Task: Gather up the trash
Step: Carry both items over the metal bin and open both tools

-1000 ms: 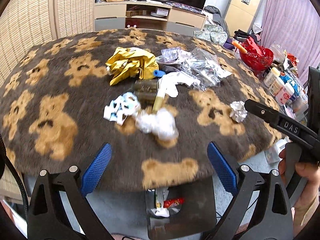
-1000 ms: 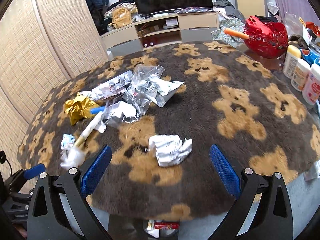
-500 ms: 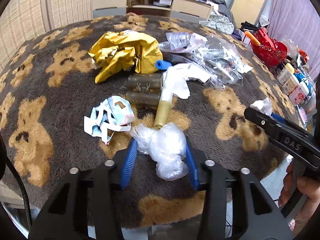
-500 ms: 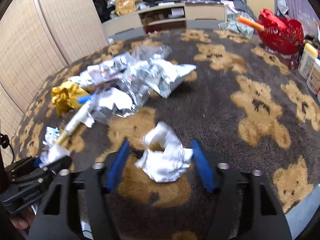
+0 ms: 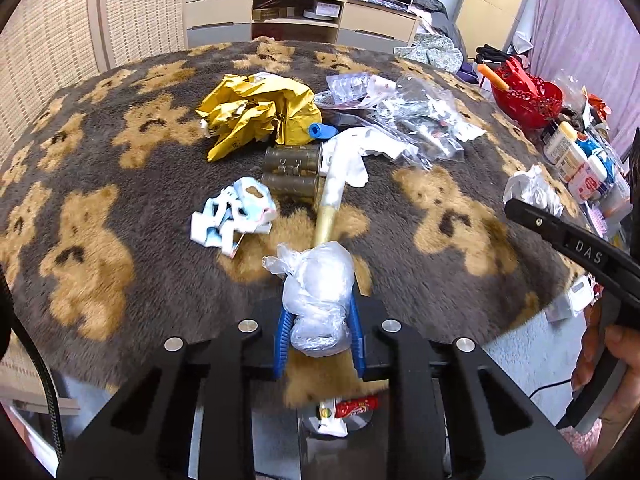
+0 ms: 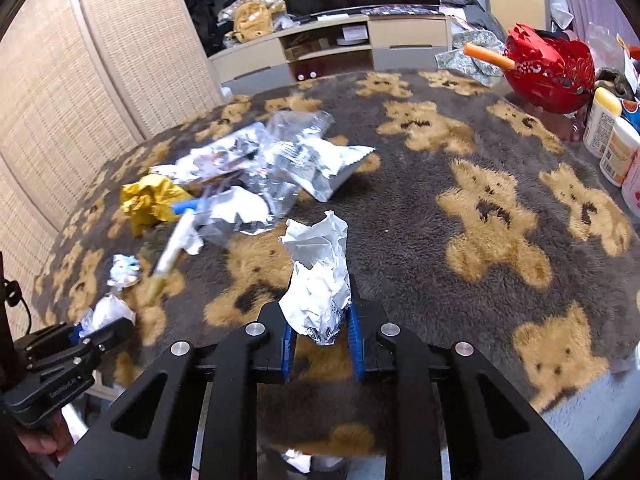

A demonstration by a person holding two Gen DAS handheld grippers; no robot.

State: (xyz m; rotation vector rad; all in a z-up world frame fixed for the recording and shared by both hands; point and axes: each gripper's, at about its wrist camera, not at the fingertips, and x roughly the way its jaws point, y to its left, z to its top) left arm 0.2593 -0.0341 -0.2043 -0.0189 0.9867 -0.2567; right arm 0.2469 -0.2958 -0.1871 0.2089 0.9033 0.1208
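Note:
My left gripper (image 5: 319, 330) is shut on a crumpled clear plastic ball (image 5: 318, 296) held just above the near table edge. My right gripper (image 6: 322, 338) is shut on a crumpled white paper wad (image 6: 320, 280); that wad also shows in the left wrist view (image 5: 532, 192). On the bear-pattern table cover (image 5: 100, 216) lie a yellow wrapper (image 5: 256, 114), a blue-white torn packet (image 5: 232, 218), a gold-and-white tube (image 5: 332, 200), two brown vials (image 5: 292, 170) and clear bags (image 5: 416, 128). The left gripper and its ball show at the left in the right wrist view (image 6: 102, 320).
A bin with a red wrapper (image 5: 352, 408) sits on the floor under the near edge. A red basket (image 6: 548, 68) and several bottles (image 6: 612, 144) stand at the table's right side. A TV cabinet (image 6: 332, 48) stands behind.
Both grippers have closed fully on their trash and lifted it off the cover, pulling back toward the near edge. The plastic ball has come away from the tube's end.

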